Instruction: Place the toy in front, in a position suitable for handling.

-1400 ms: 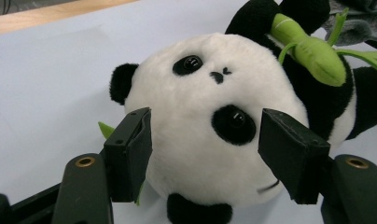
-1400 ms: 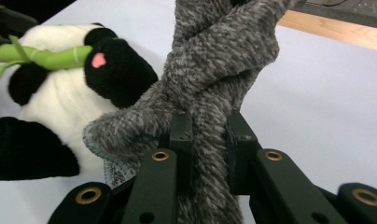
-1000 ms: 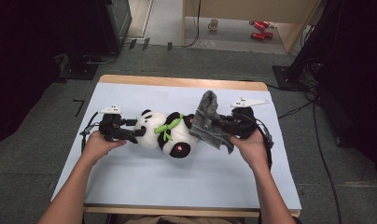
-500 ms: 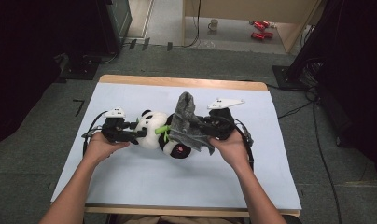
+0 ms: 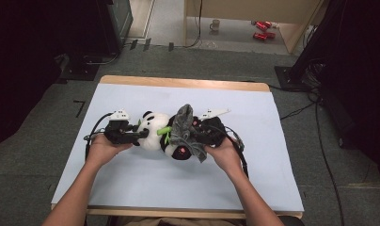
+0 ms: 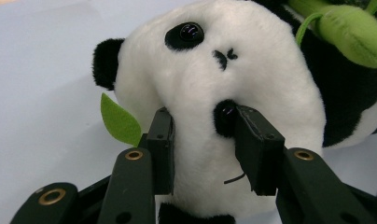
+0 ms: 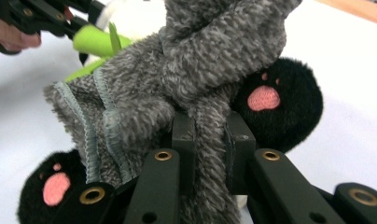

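**Grey cloth brought over the panda as the left jaws close on its head**

Since a second ago the right gripper has carried the grey cloth from the right of centre in the high view leftward and lower, so the cloth now drapes over the plush panda's dark lower body at mid-frame. The panda lies on the pale blue table, head toward the left of the frame.

The left gripper sits at the panda's head – its jaws have just been closing, and in the left gripper view their pads press into the white plush of the face, clamped on it. A green felt leaf shows left of the jaws.

In the right gripper view the jaws stand pinched together on a fold of the grey cloth – two black feet with pink pads show behind it, at lower left and centre right.
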The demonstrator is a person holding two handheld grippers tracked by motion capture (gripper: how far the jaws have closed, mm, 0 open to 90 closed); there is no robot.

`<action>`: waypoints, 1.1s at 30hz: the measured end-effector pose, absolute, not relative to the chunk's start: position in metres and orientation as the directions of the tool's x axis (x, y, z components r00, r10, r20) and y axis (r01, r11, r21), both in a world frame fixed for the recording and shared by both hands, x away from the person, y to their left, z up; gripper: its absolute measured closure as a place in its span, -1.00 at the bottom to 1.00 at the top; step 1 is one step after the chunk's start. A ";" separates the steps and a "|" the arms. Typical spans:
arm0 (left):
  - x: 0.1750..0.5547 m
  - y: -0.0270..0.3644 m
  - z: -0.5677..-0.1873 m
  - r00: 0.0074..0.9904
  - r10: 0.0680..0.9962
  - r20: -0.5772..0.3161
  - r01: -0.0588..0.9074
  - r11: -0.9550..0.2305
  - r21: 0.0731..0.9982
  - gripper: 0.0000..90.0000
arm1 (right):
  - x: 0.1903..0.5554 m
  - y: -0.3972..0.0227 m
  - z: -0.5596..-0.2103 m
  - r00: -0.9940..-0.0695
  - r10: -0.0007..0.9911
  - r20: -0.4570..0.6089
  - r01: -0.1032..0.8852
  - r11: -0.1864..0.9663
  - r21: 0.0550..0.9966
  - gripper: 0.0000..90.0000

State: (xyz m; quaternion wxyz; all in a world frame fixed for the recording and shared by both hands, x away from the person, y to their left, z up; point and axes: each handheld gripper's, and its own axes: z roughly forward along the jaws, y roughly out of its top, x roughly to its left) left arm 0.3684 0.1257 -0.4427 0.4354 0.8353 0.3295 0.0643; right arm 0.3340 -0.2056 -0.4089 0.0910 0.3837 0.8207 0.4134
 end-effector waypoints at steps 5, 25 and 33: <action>0.369 0.126 -0.442 0.772 0.610 -0.182 0.499 -0.402 0.768 0.37 | 0.331 -0.213 -0.413 -0.692 0.707 0.148 0.555 0.390 0.735 0.76; 0.355 0.110 -0.436 0.739 0.614 -0.276 0.557 -0.327 0.764 0.78 | 0.349 -0.246 -0.420 -0.618 0.773 0.141 0.603 0.351 0.716 0.77; 0.354 0.112 -0.427 0.744 0.608 -0.277 0.541 -0.305 0.784 0.86 | 0.347 -0.253 -0.416 -0.625 0.761 0.173 0.610 0.338 0.716 0.77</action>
